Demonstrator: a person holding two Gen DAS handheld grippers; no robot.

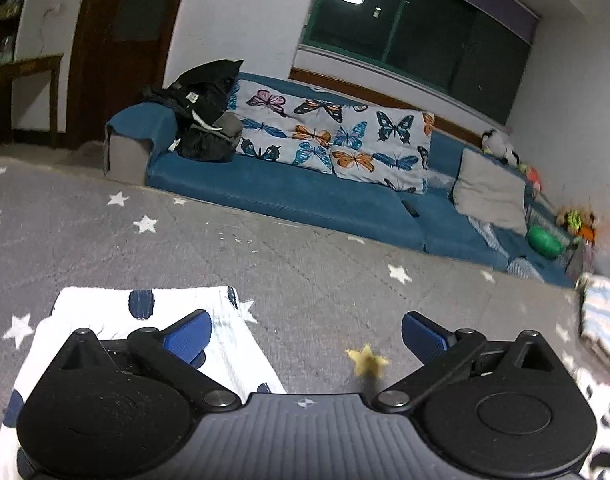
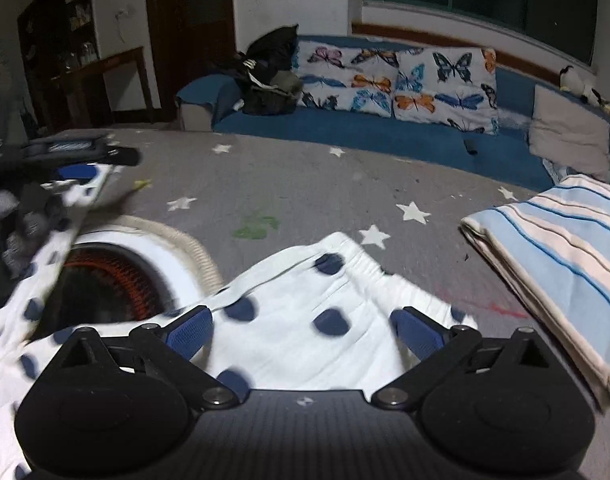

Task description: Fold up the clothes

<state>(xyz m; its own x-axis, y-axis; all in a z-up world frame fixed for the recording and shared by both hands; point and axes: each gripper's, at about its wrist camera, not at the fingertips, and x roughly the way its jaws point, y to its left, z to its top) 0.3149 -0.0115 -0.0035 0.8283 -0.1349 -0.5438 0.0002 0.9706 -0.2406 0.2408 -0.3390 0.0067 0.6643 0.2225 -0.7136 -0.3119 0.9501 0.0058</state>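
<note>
A: Left wrist view: the left claw (image 1: 305, 336) is hovering over the grey starred mat (image 1: 305, 248), its blue pads spread wide and pinching nothing. Where are the shorts lying?

B: The white dotted shorts (image 1: 153, 320) are lying flat on the mat, under the claw's left pad (image 1: 189, 338) and running back beneath the claw's body. The right pad is standing over bare mat, just beside a yellow star (image 1: 367, 360).

A: And in the right wrist view?

B: The right claw (image 2: 301, 332) is also gaping open, gripping nothing. The shorts (image 2: 305, 312) are spreading across the mat right under it, with the gathered waistband (image 2: 369, 268) pointing away toward the sofa (image 2: 365, 132). The cloth is looking blurred on the left, where part of it is rising off the mat toward the other claw (image 2: 77, 168), which is showing at the left edge. I cannot tell from that blur whether cloth is touching it.

A: Anything else near the shorts?

B: A folded striped cloth (image 2: 561, 260) is sitting on the mat to the right of the shorts, apart from them. A round white thing with a dark, orange-ringed middle (image 2: 121, 280) is sitting on their left, partly under the raised cloth. Beyond the shorts, the blue sofa is carrying butterfly cushions (image 2: 397, 80) and a dark pile of clothes (image 2: 269, 80).
</note>
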